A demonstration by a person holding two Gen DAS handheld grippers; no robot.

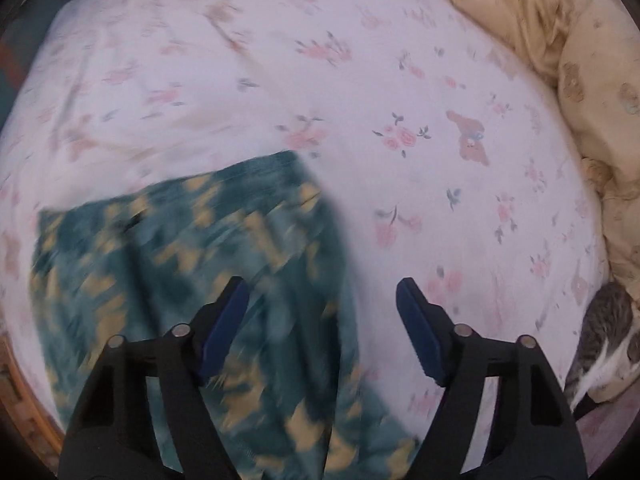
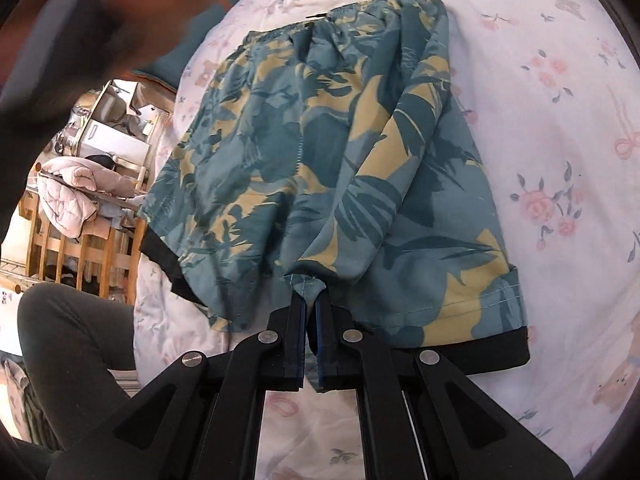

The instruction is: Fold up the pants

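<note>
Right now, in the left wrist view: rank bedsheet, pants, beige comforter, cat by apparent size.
1. bedsheet, fills most of the frame.
2. pants, motion-blurred and near the camera, so probably inflated.
3. beige comforter, cut off by the frame edge.
4. cat, only partly visible.

pants (image 2: 320,152): thin matt printed cloth | bedsheet (image 2: 560,140): soft matt floral cloth | claw (image 2: 311,304): matt black plastic

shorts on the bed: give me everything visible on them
The shorts are thin woven fabric, teal with a yellow leaf print, a gathered elastic waistband at the far end and black bands at the leg hems. They lie on the floral sheet, one leg partly lifted and bunched toward the middle. The right gripper is shut on a pinch of hem there. The left gripper hangs open above them, touching nothing; that view is blurred.
</note>
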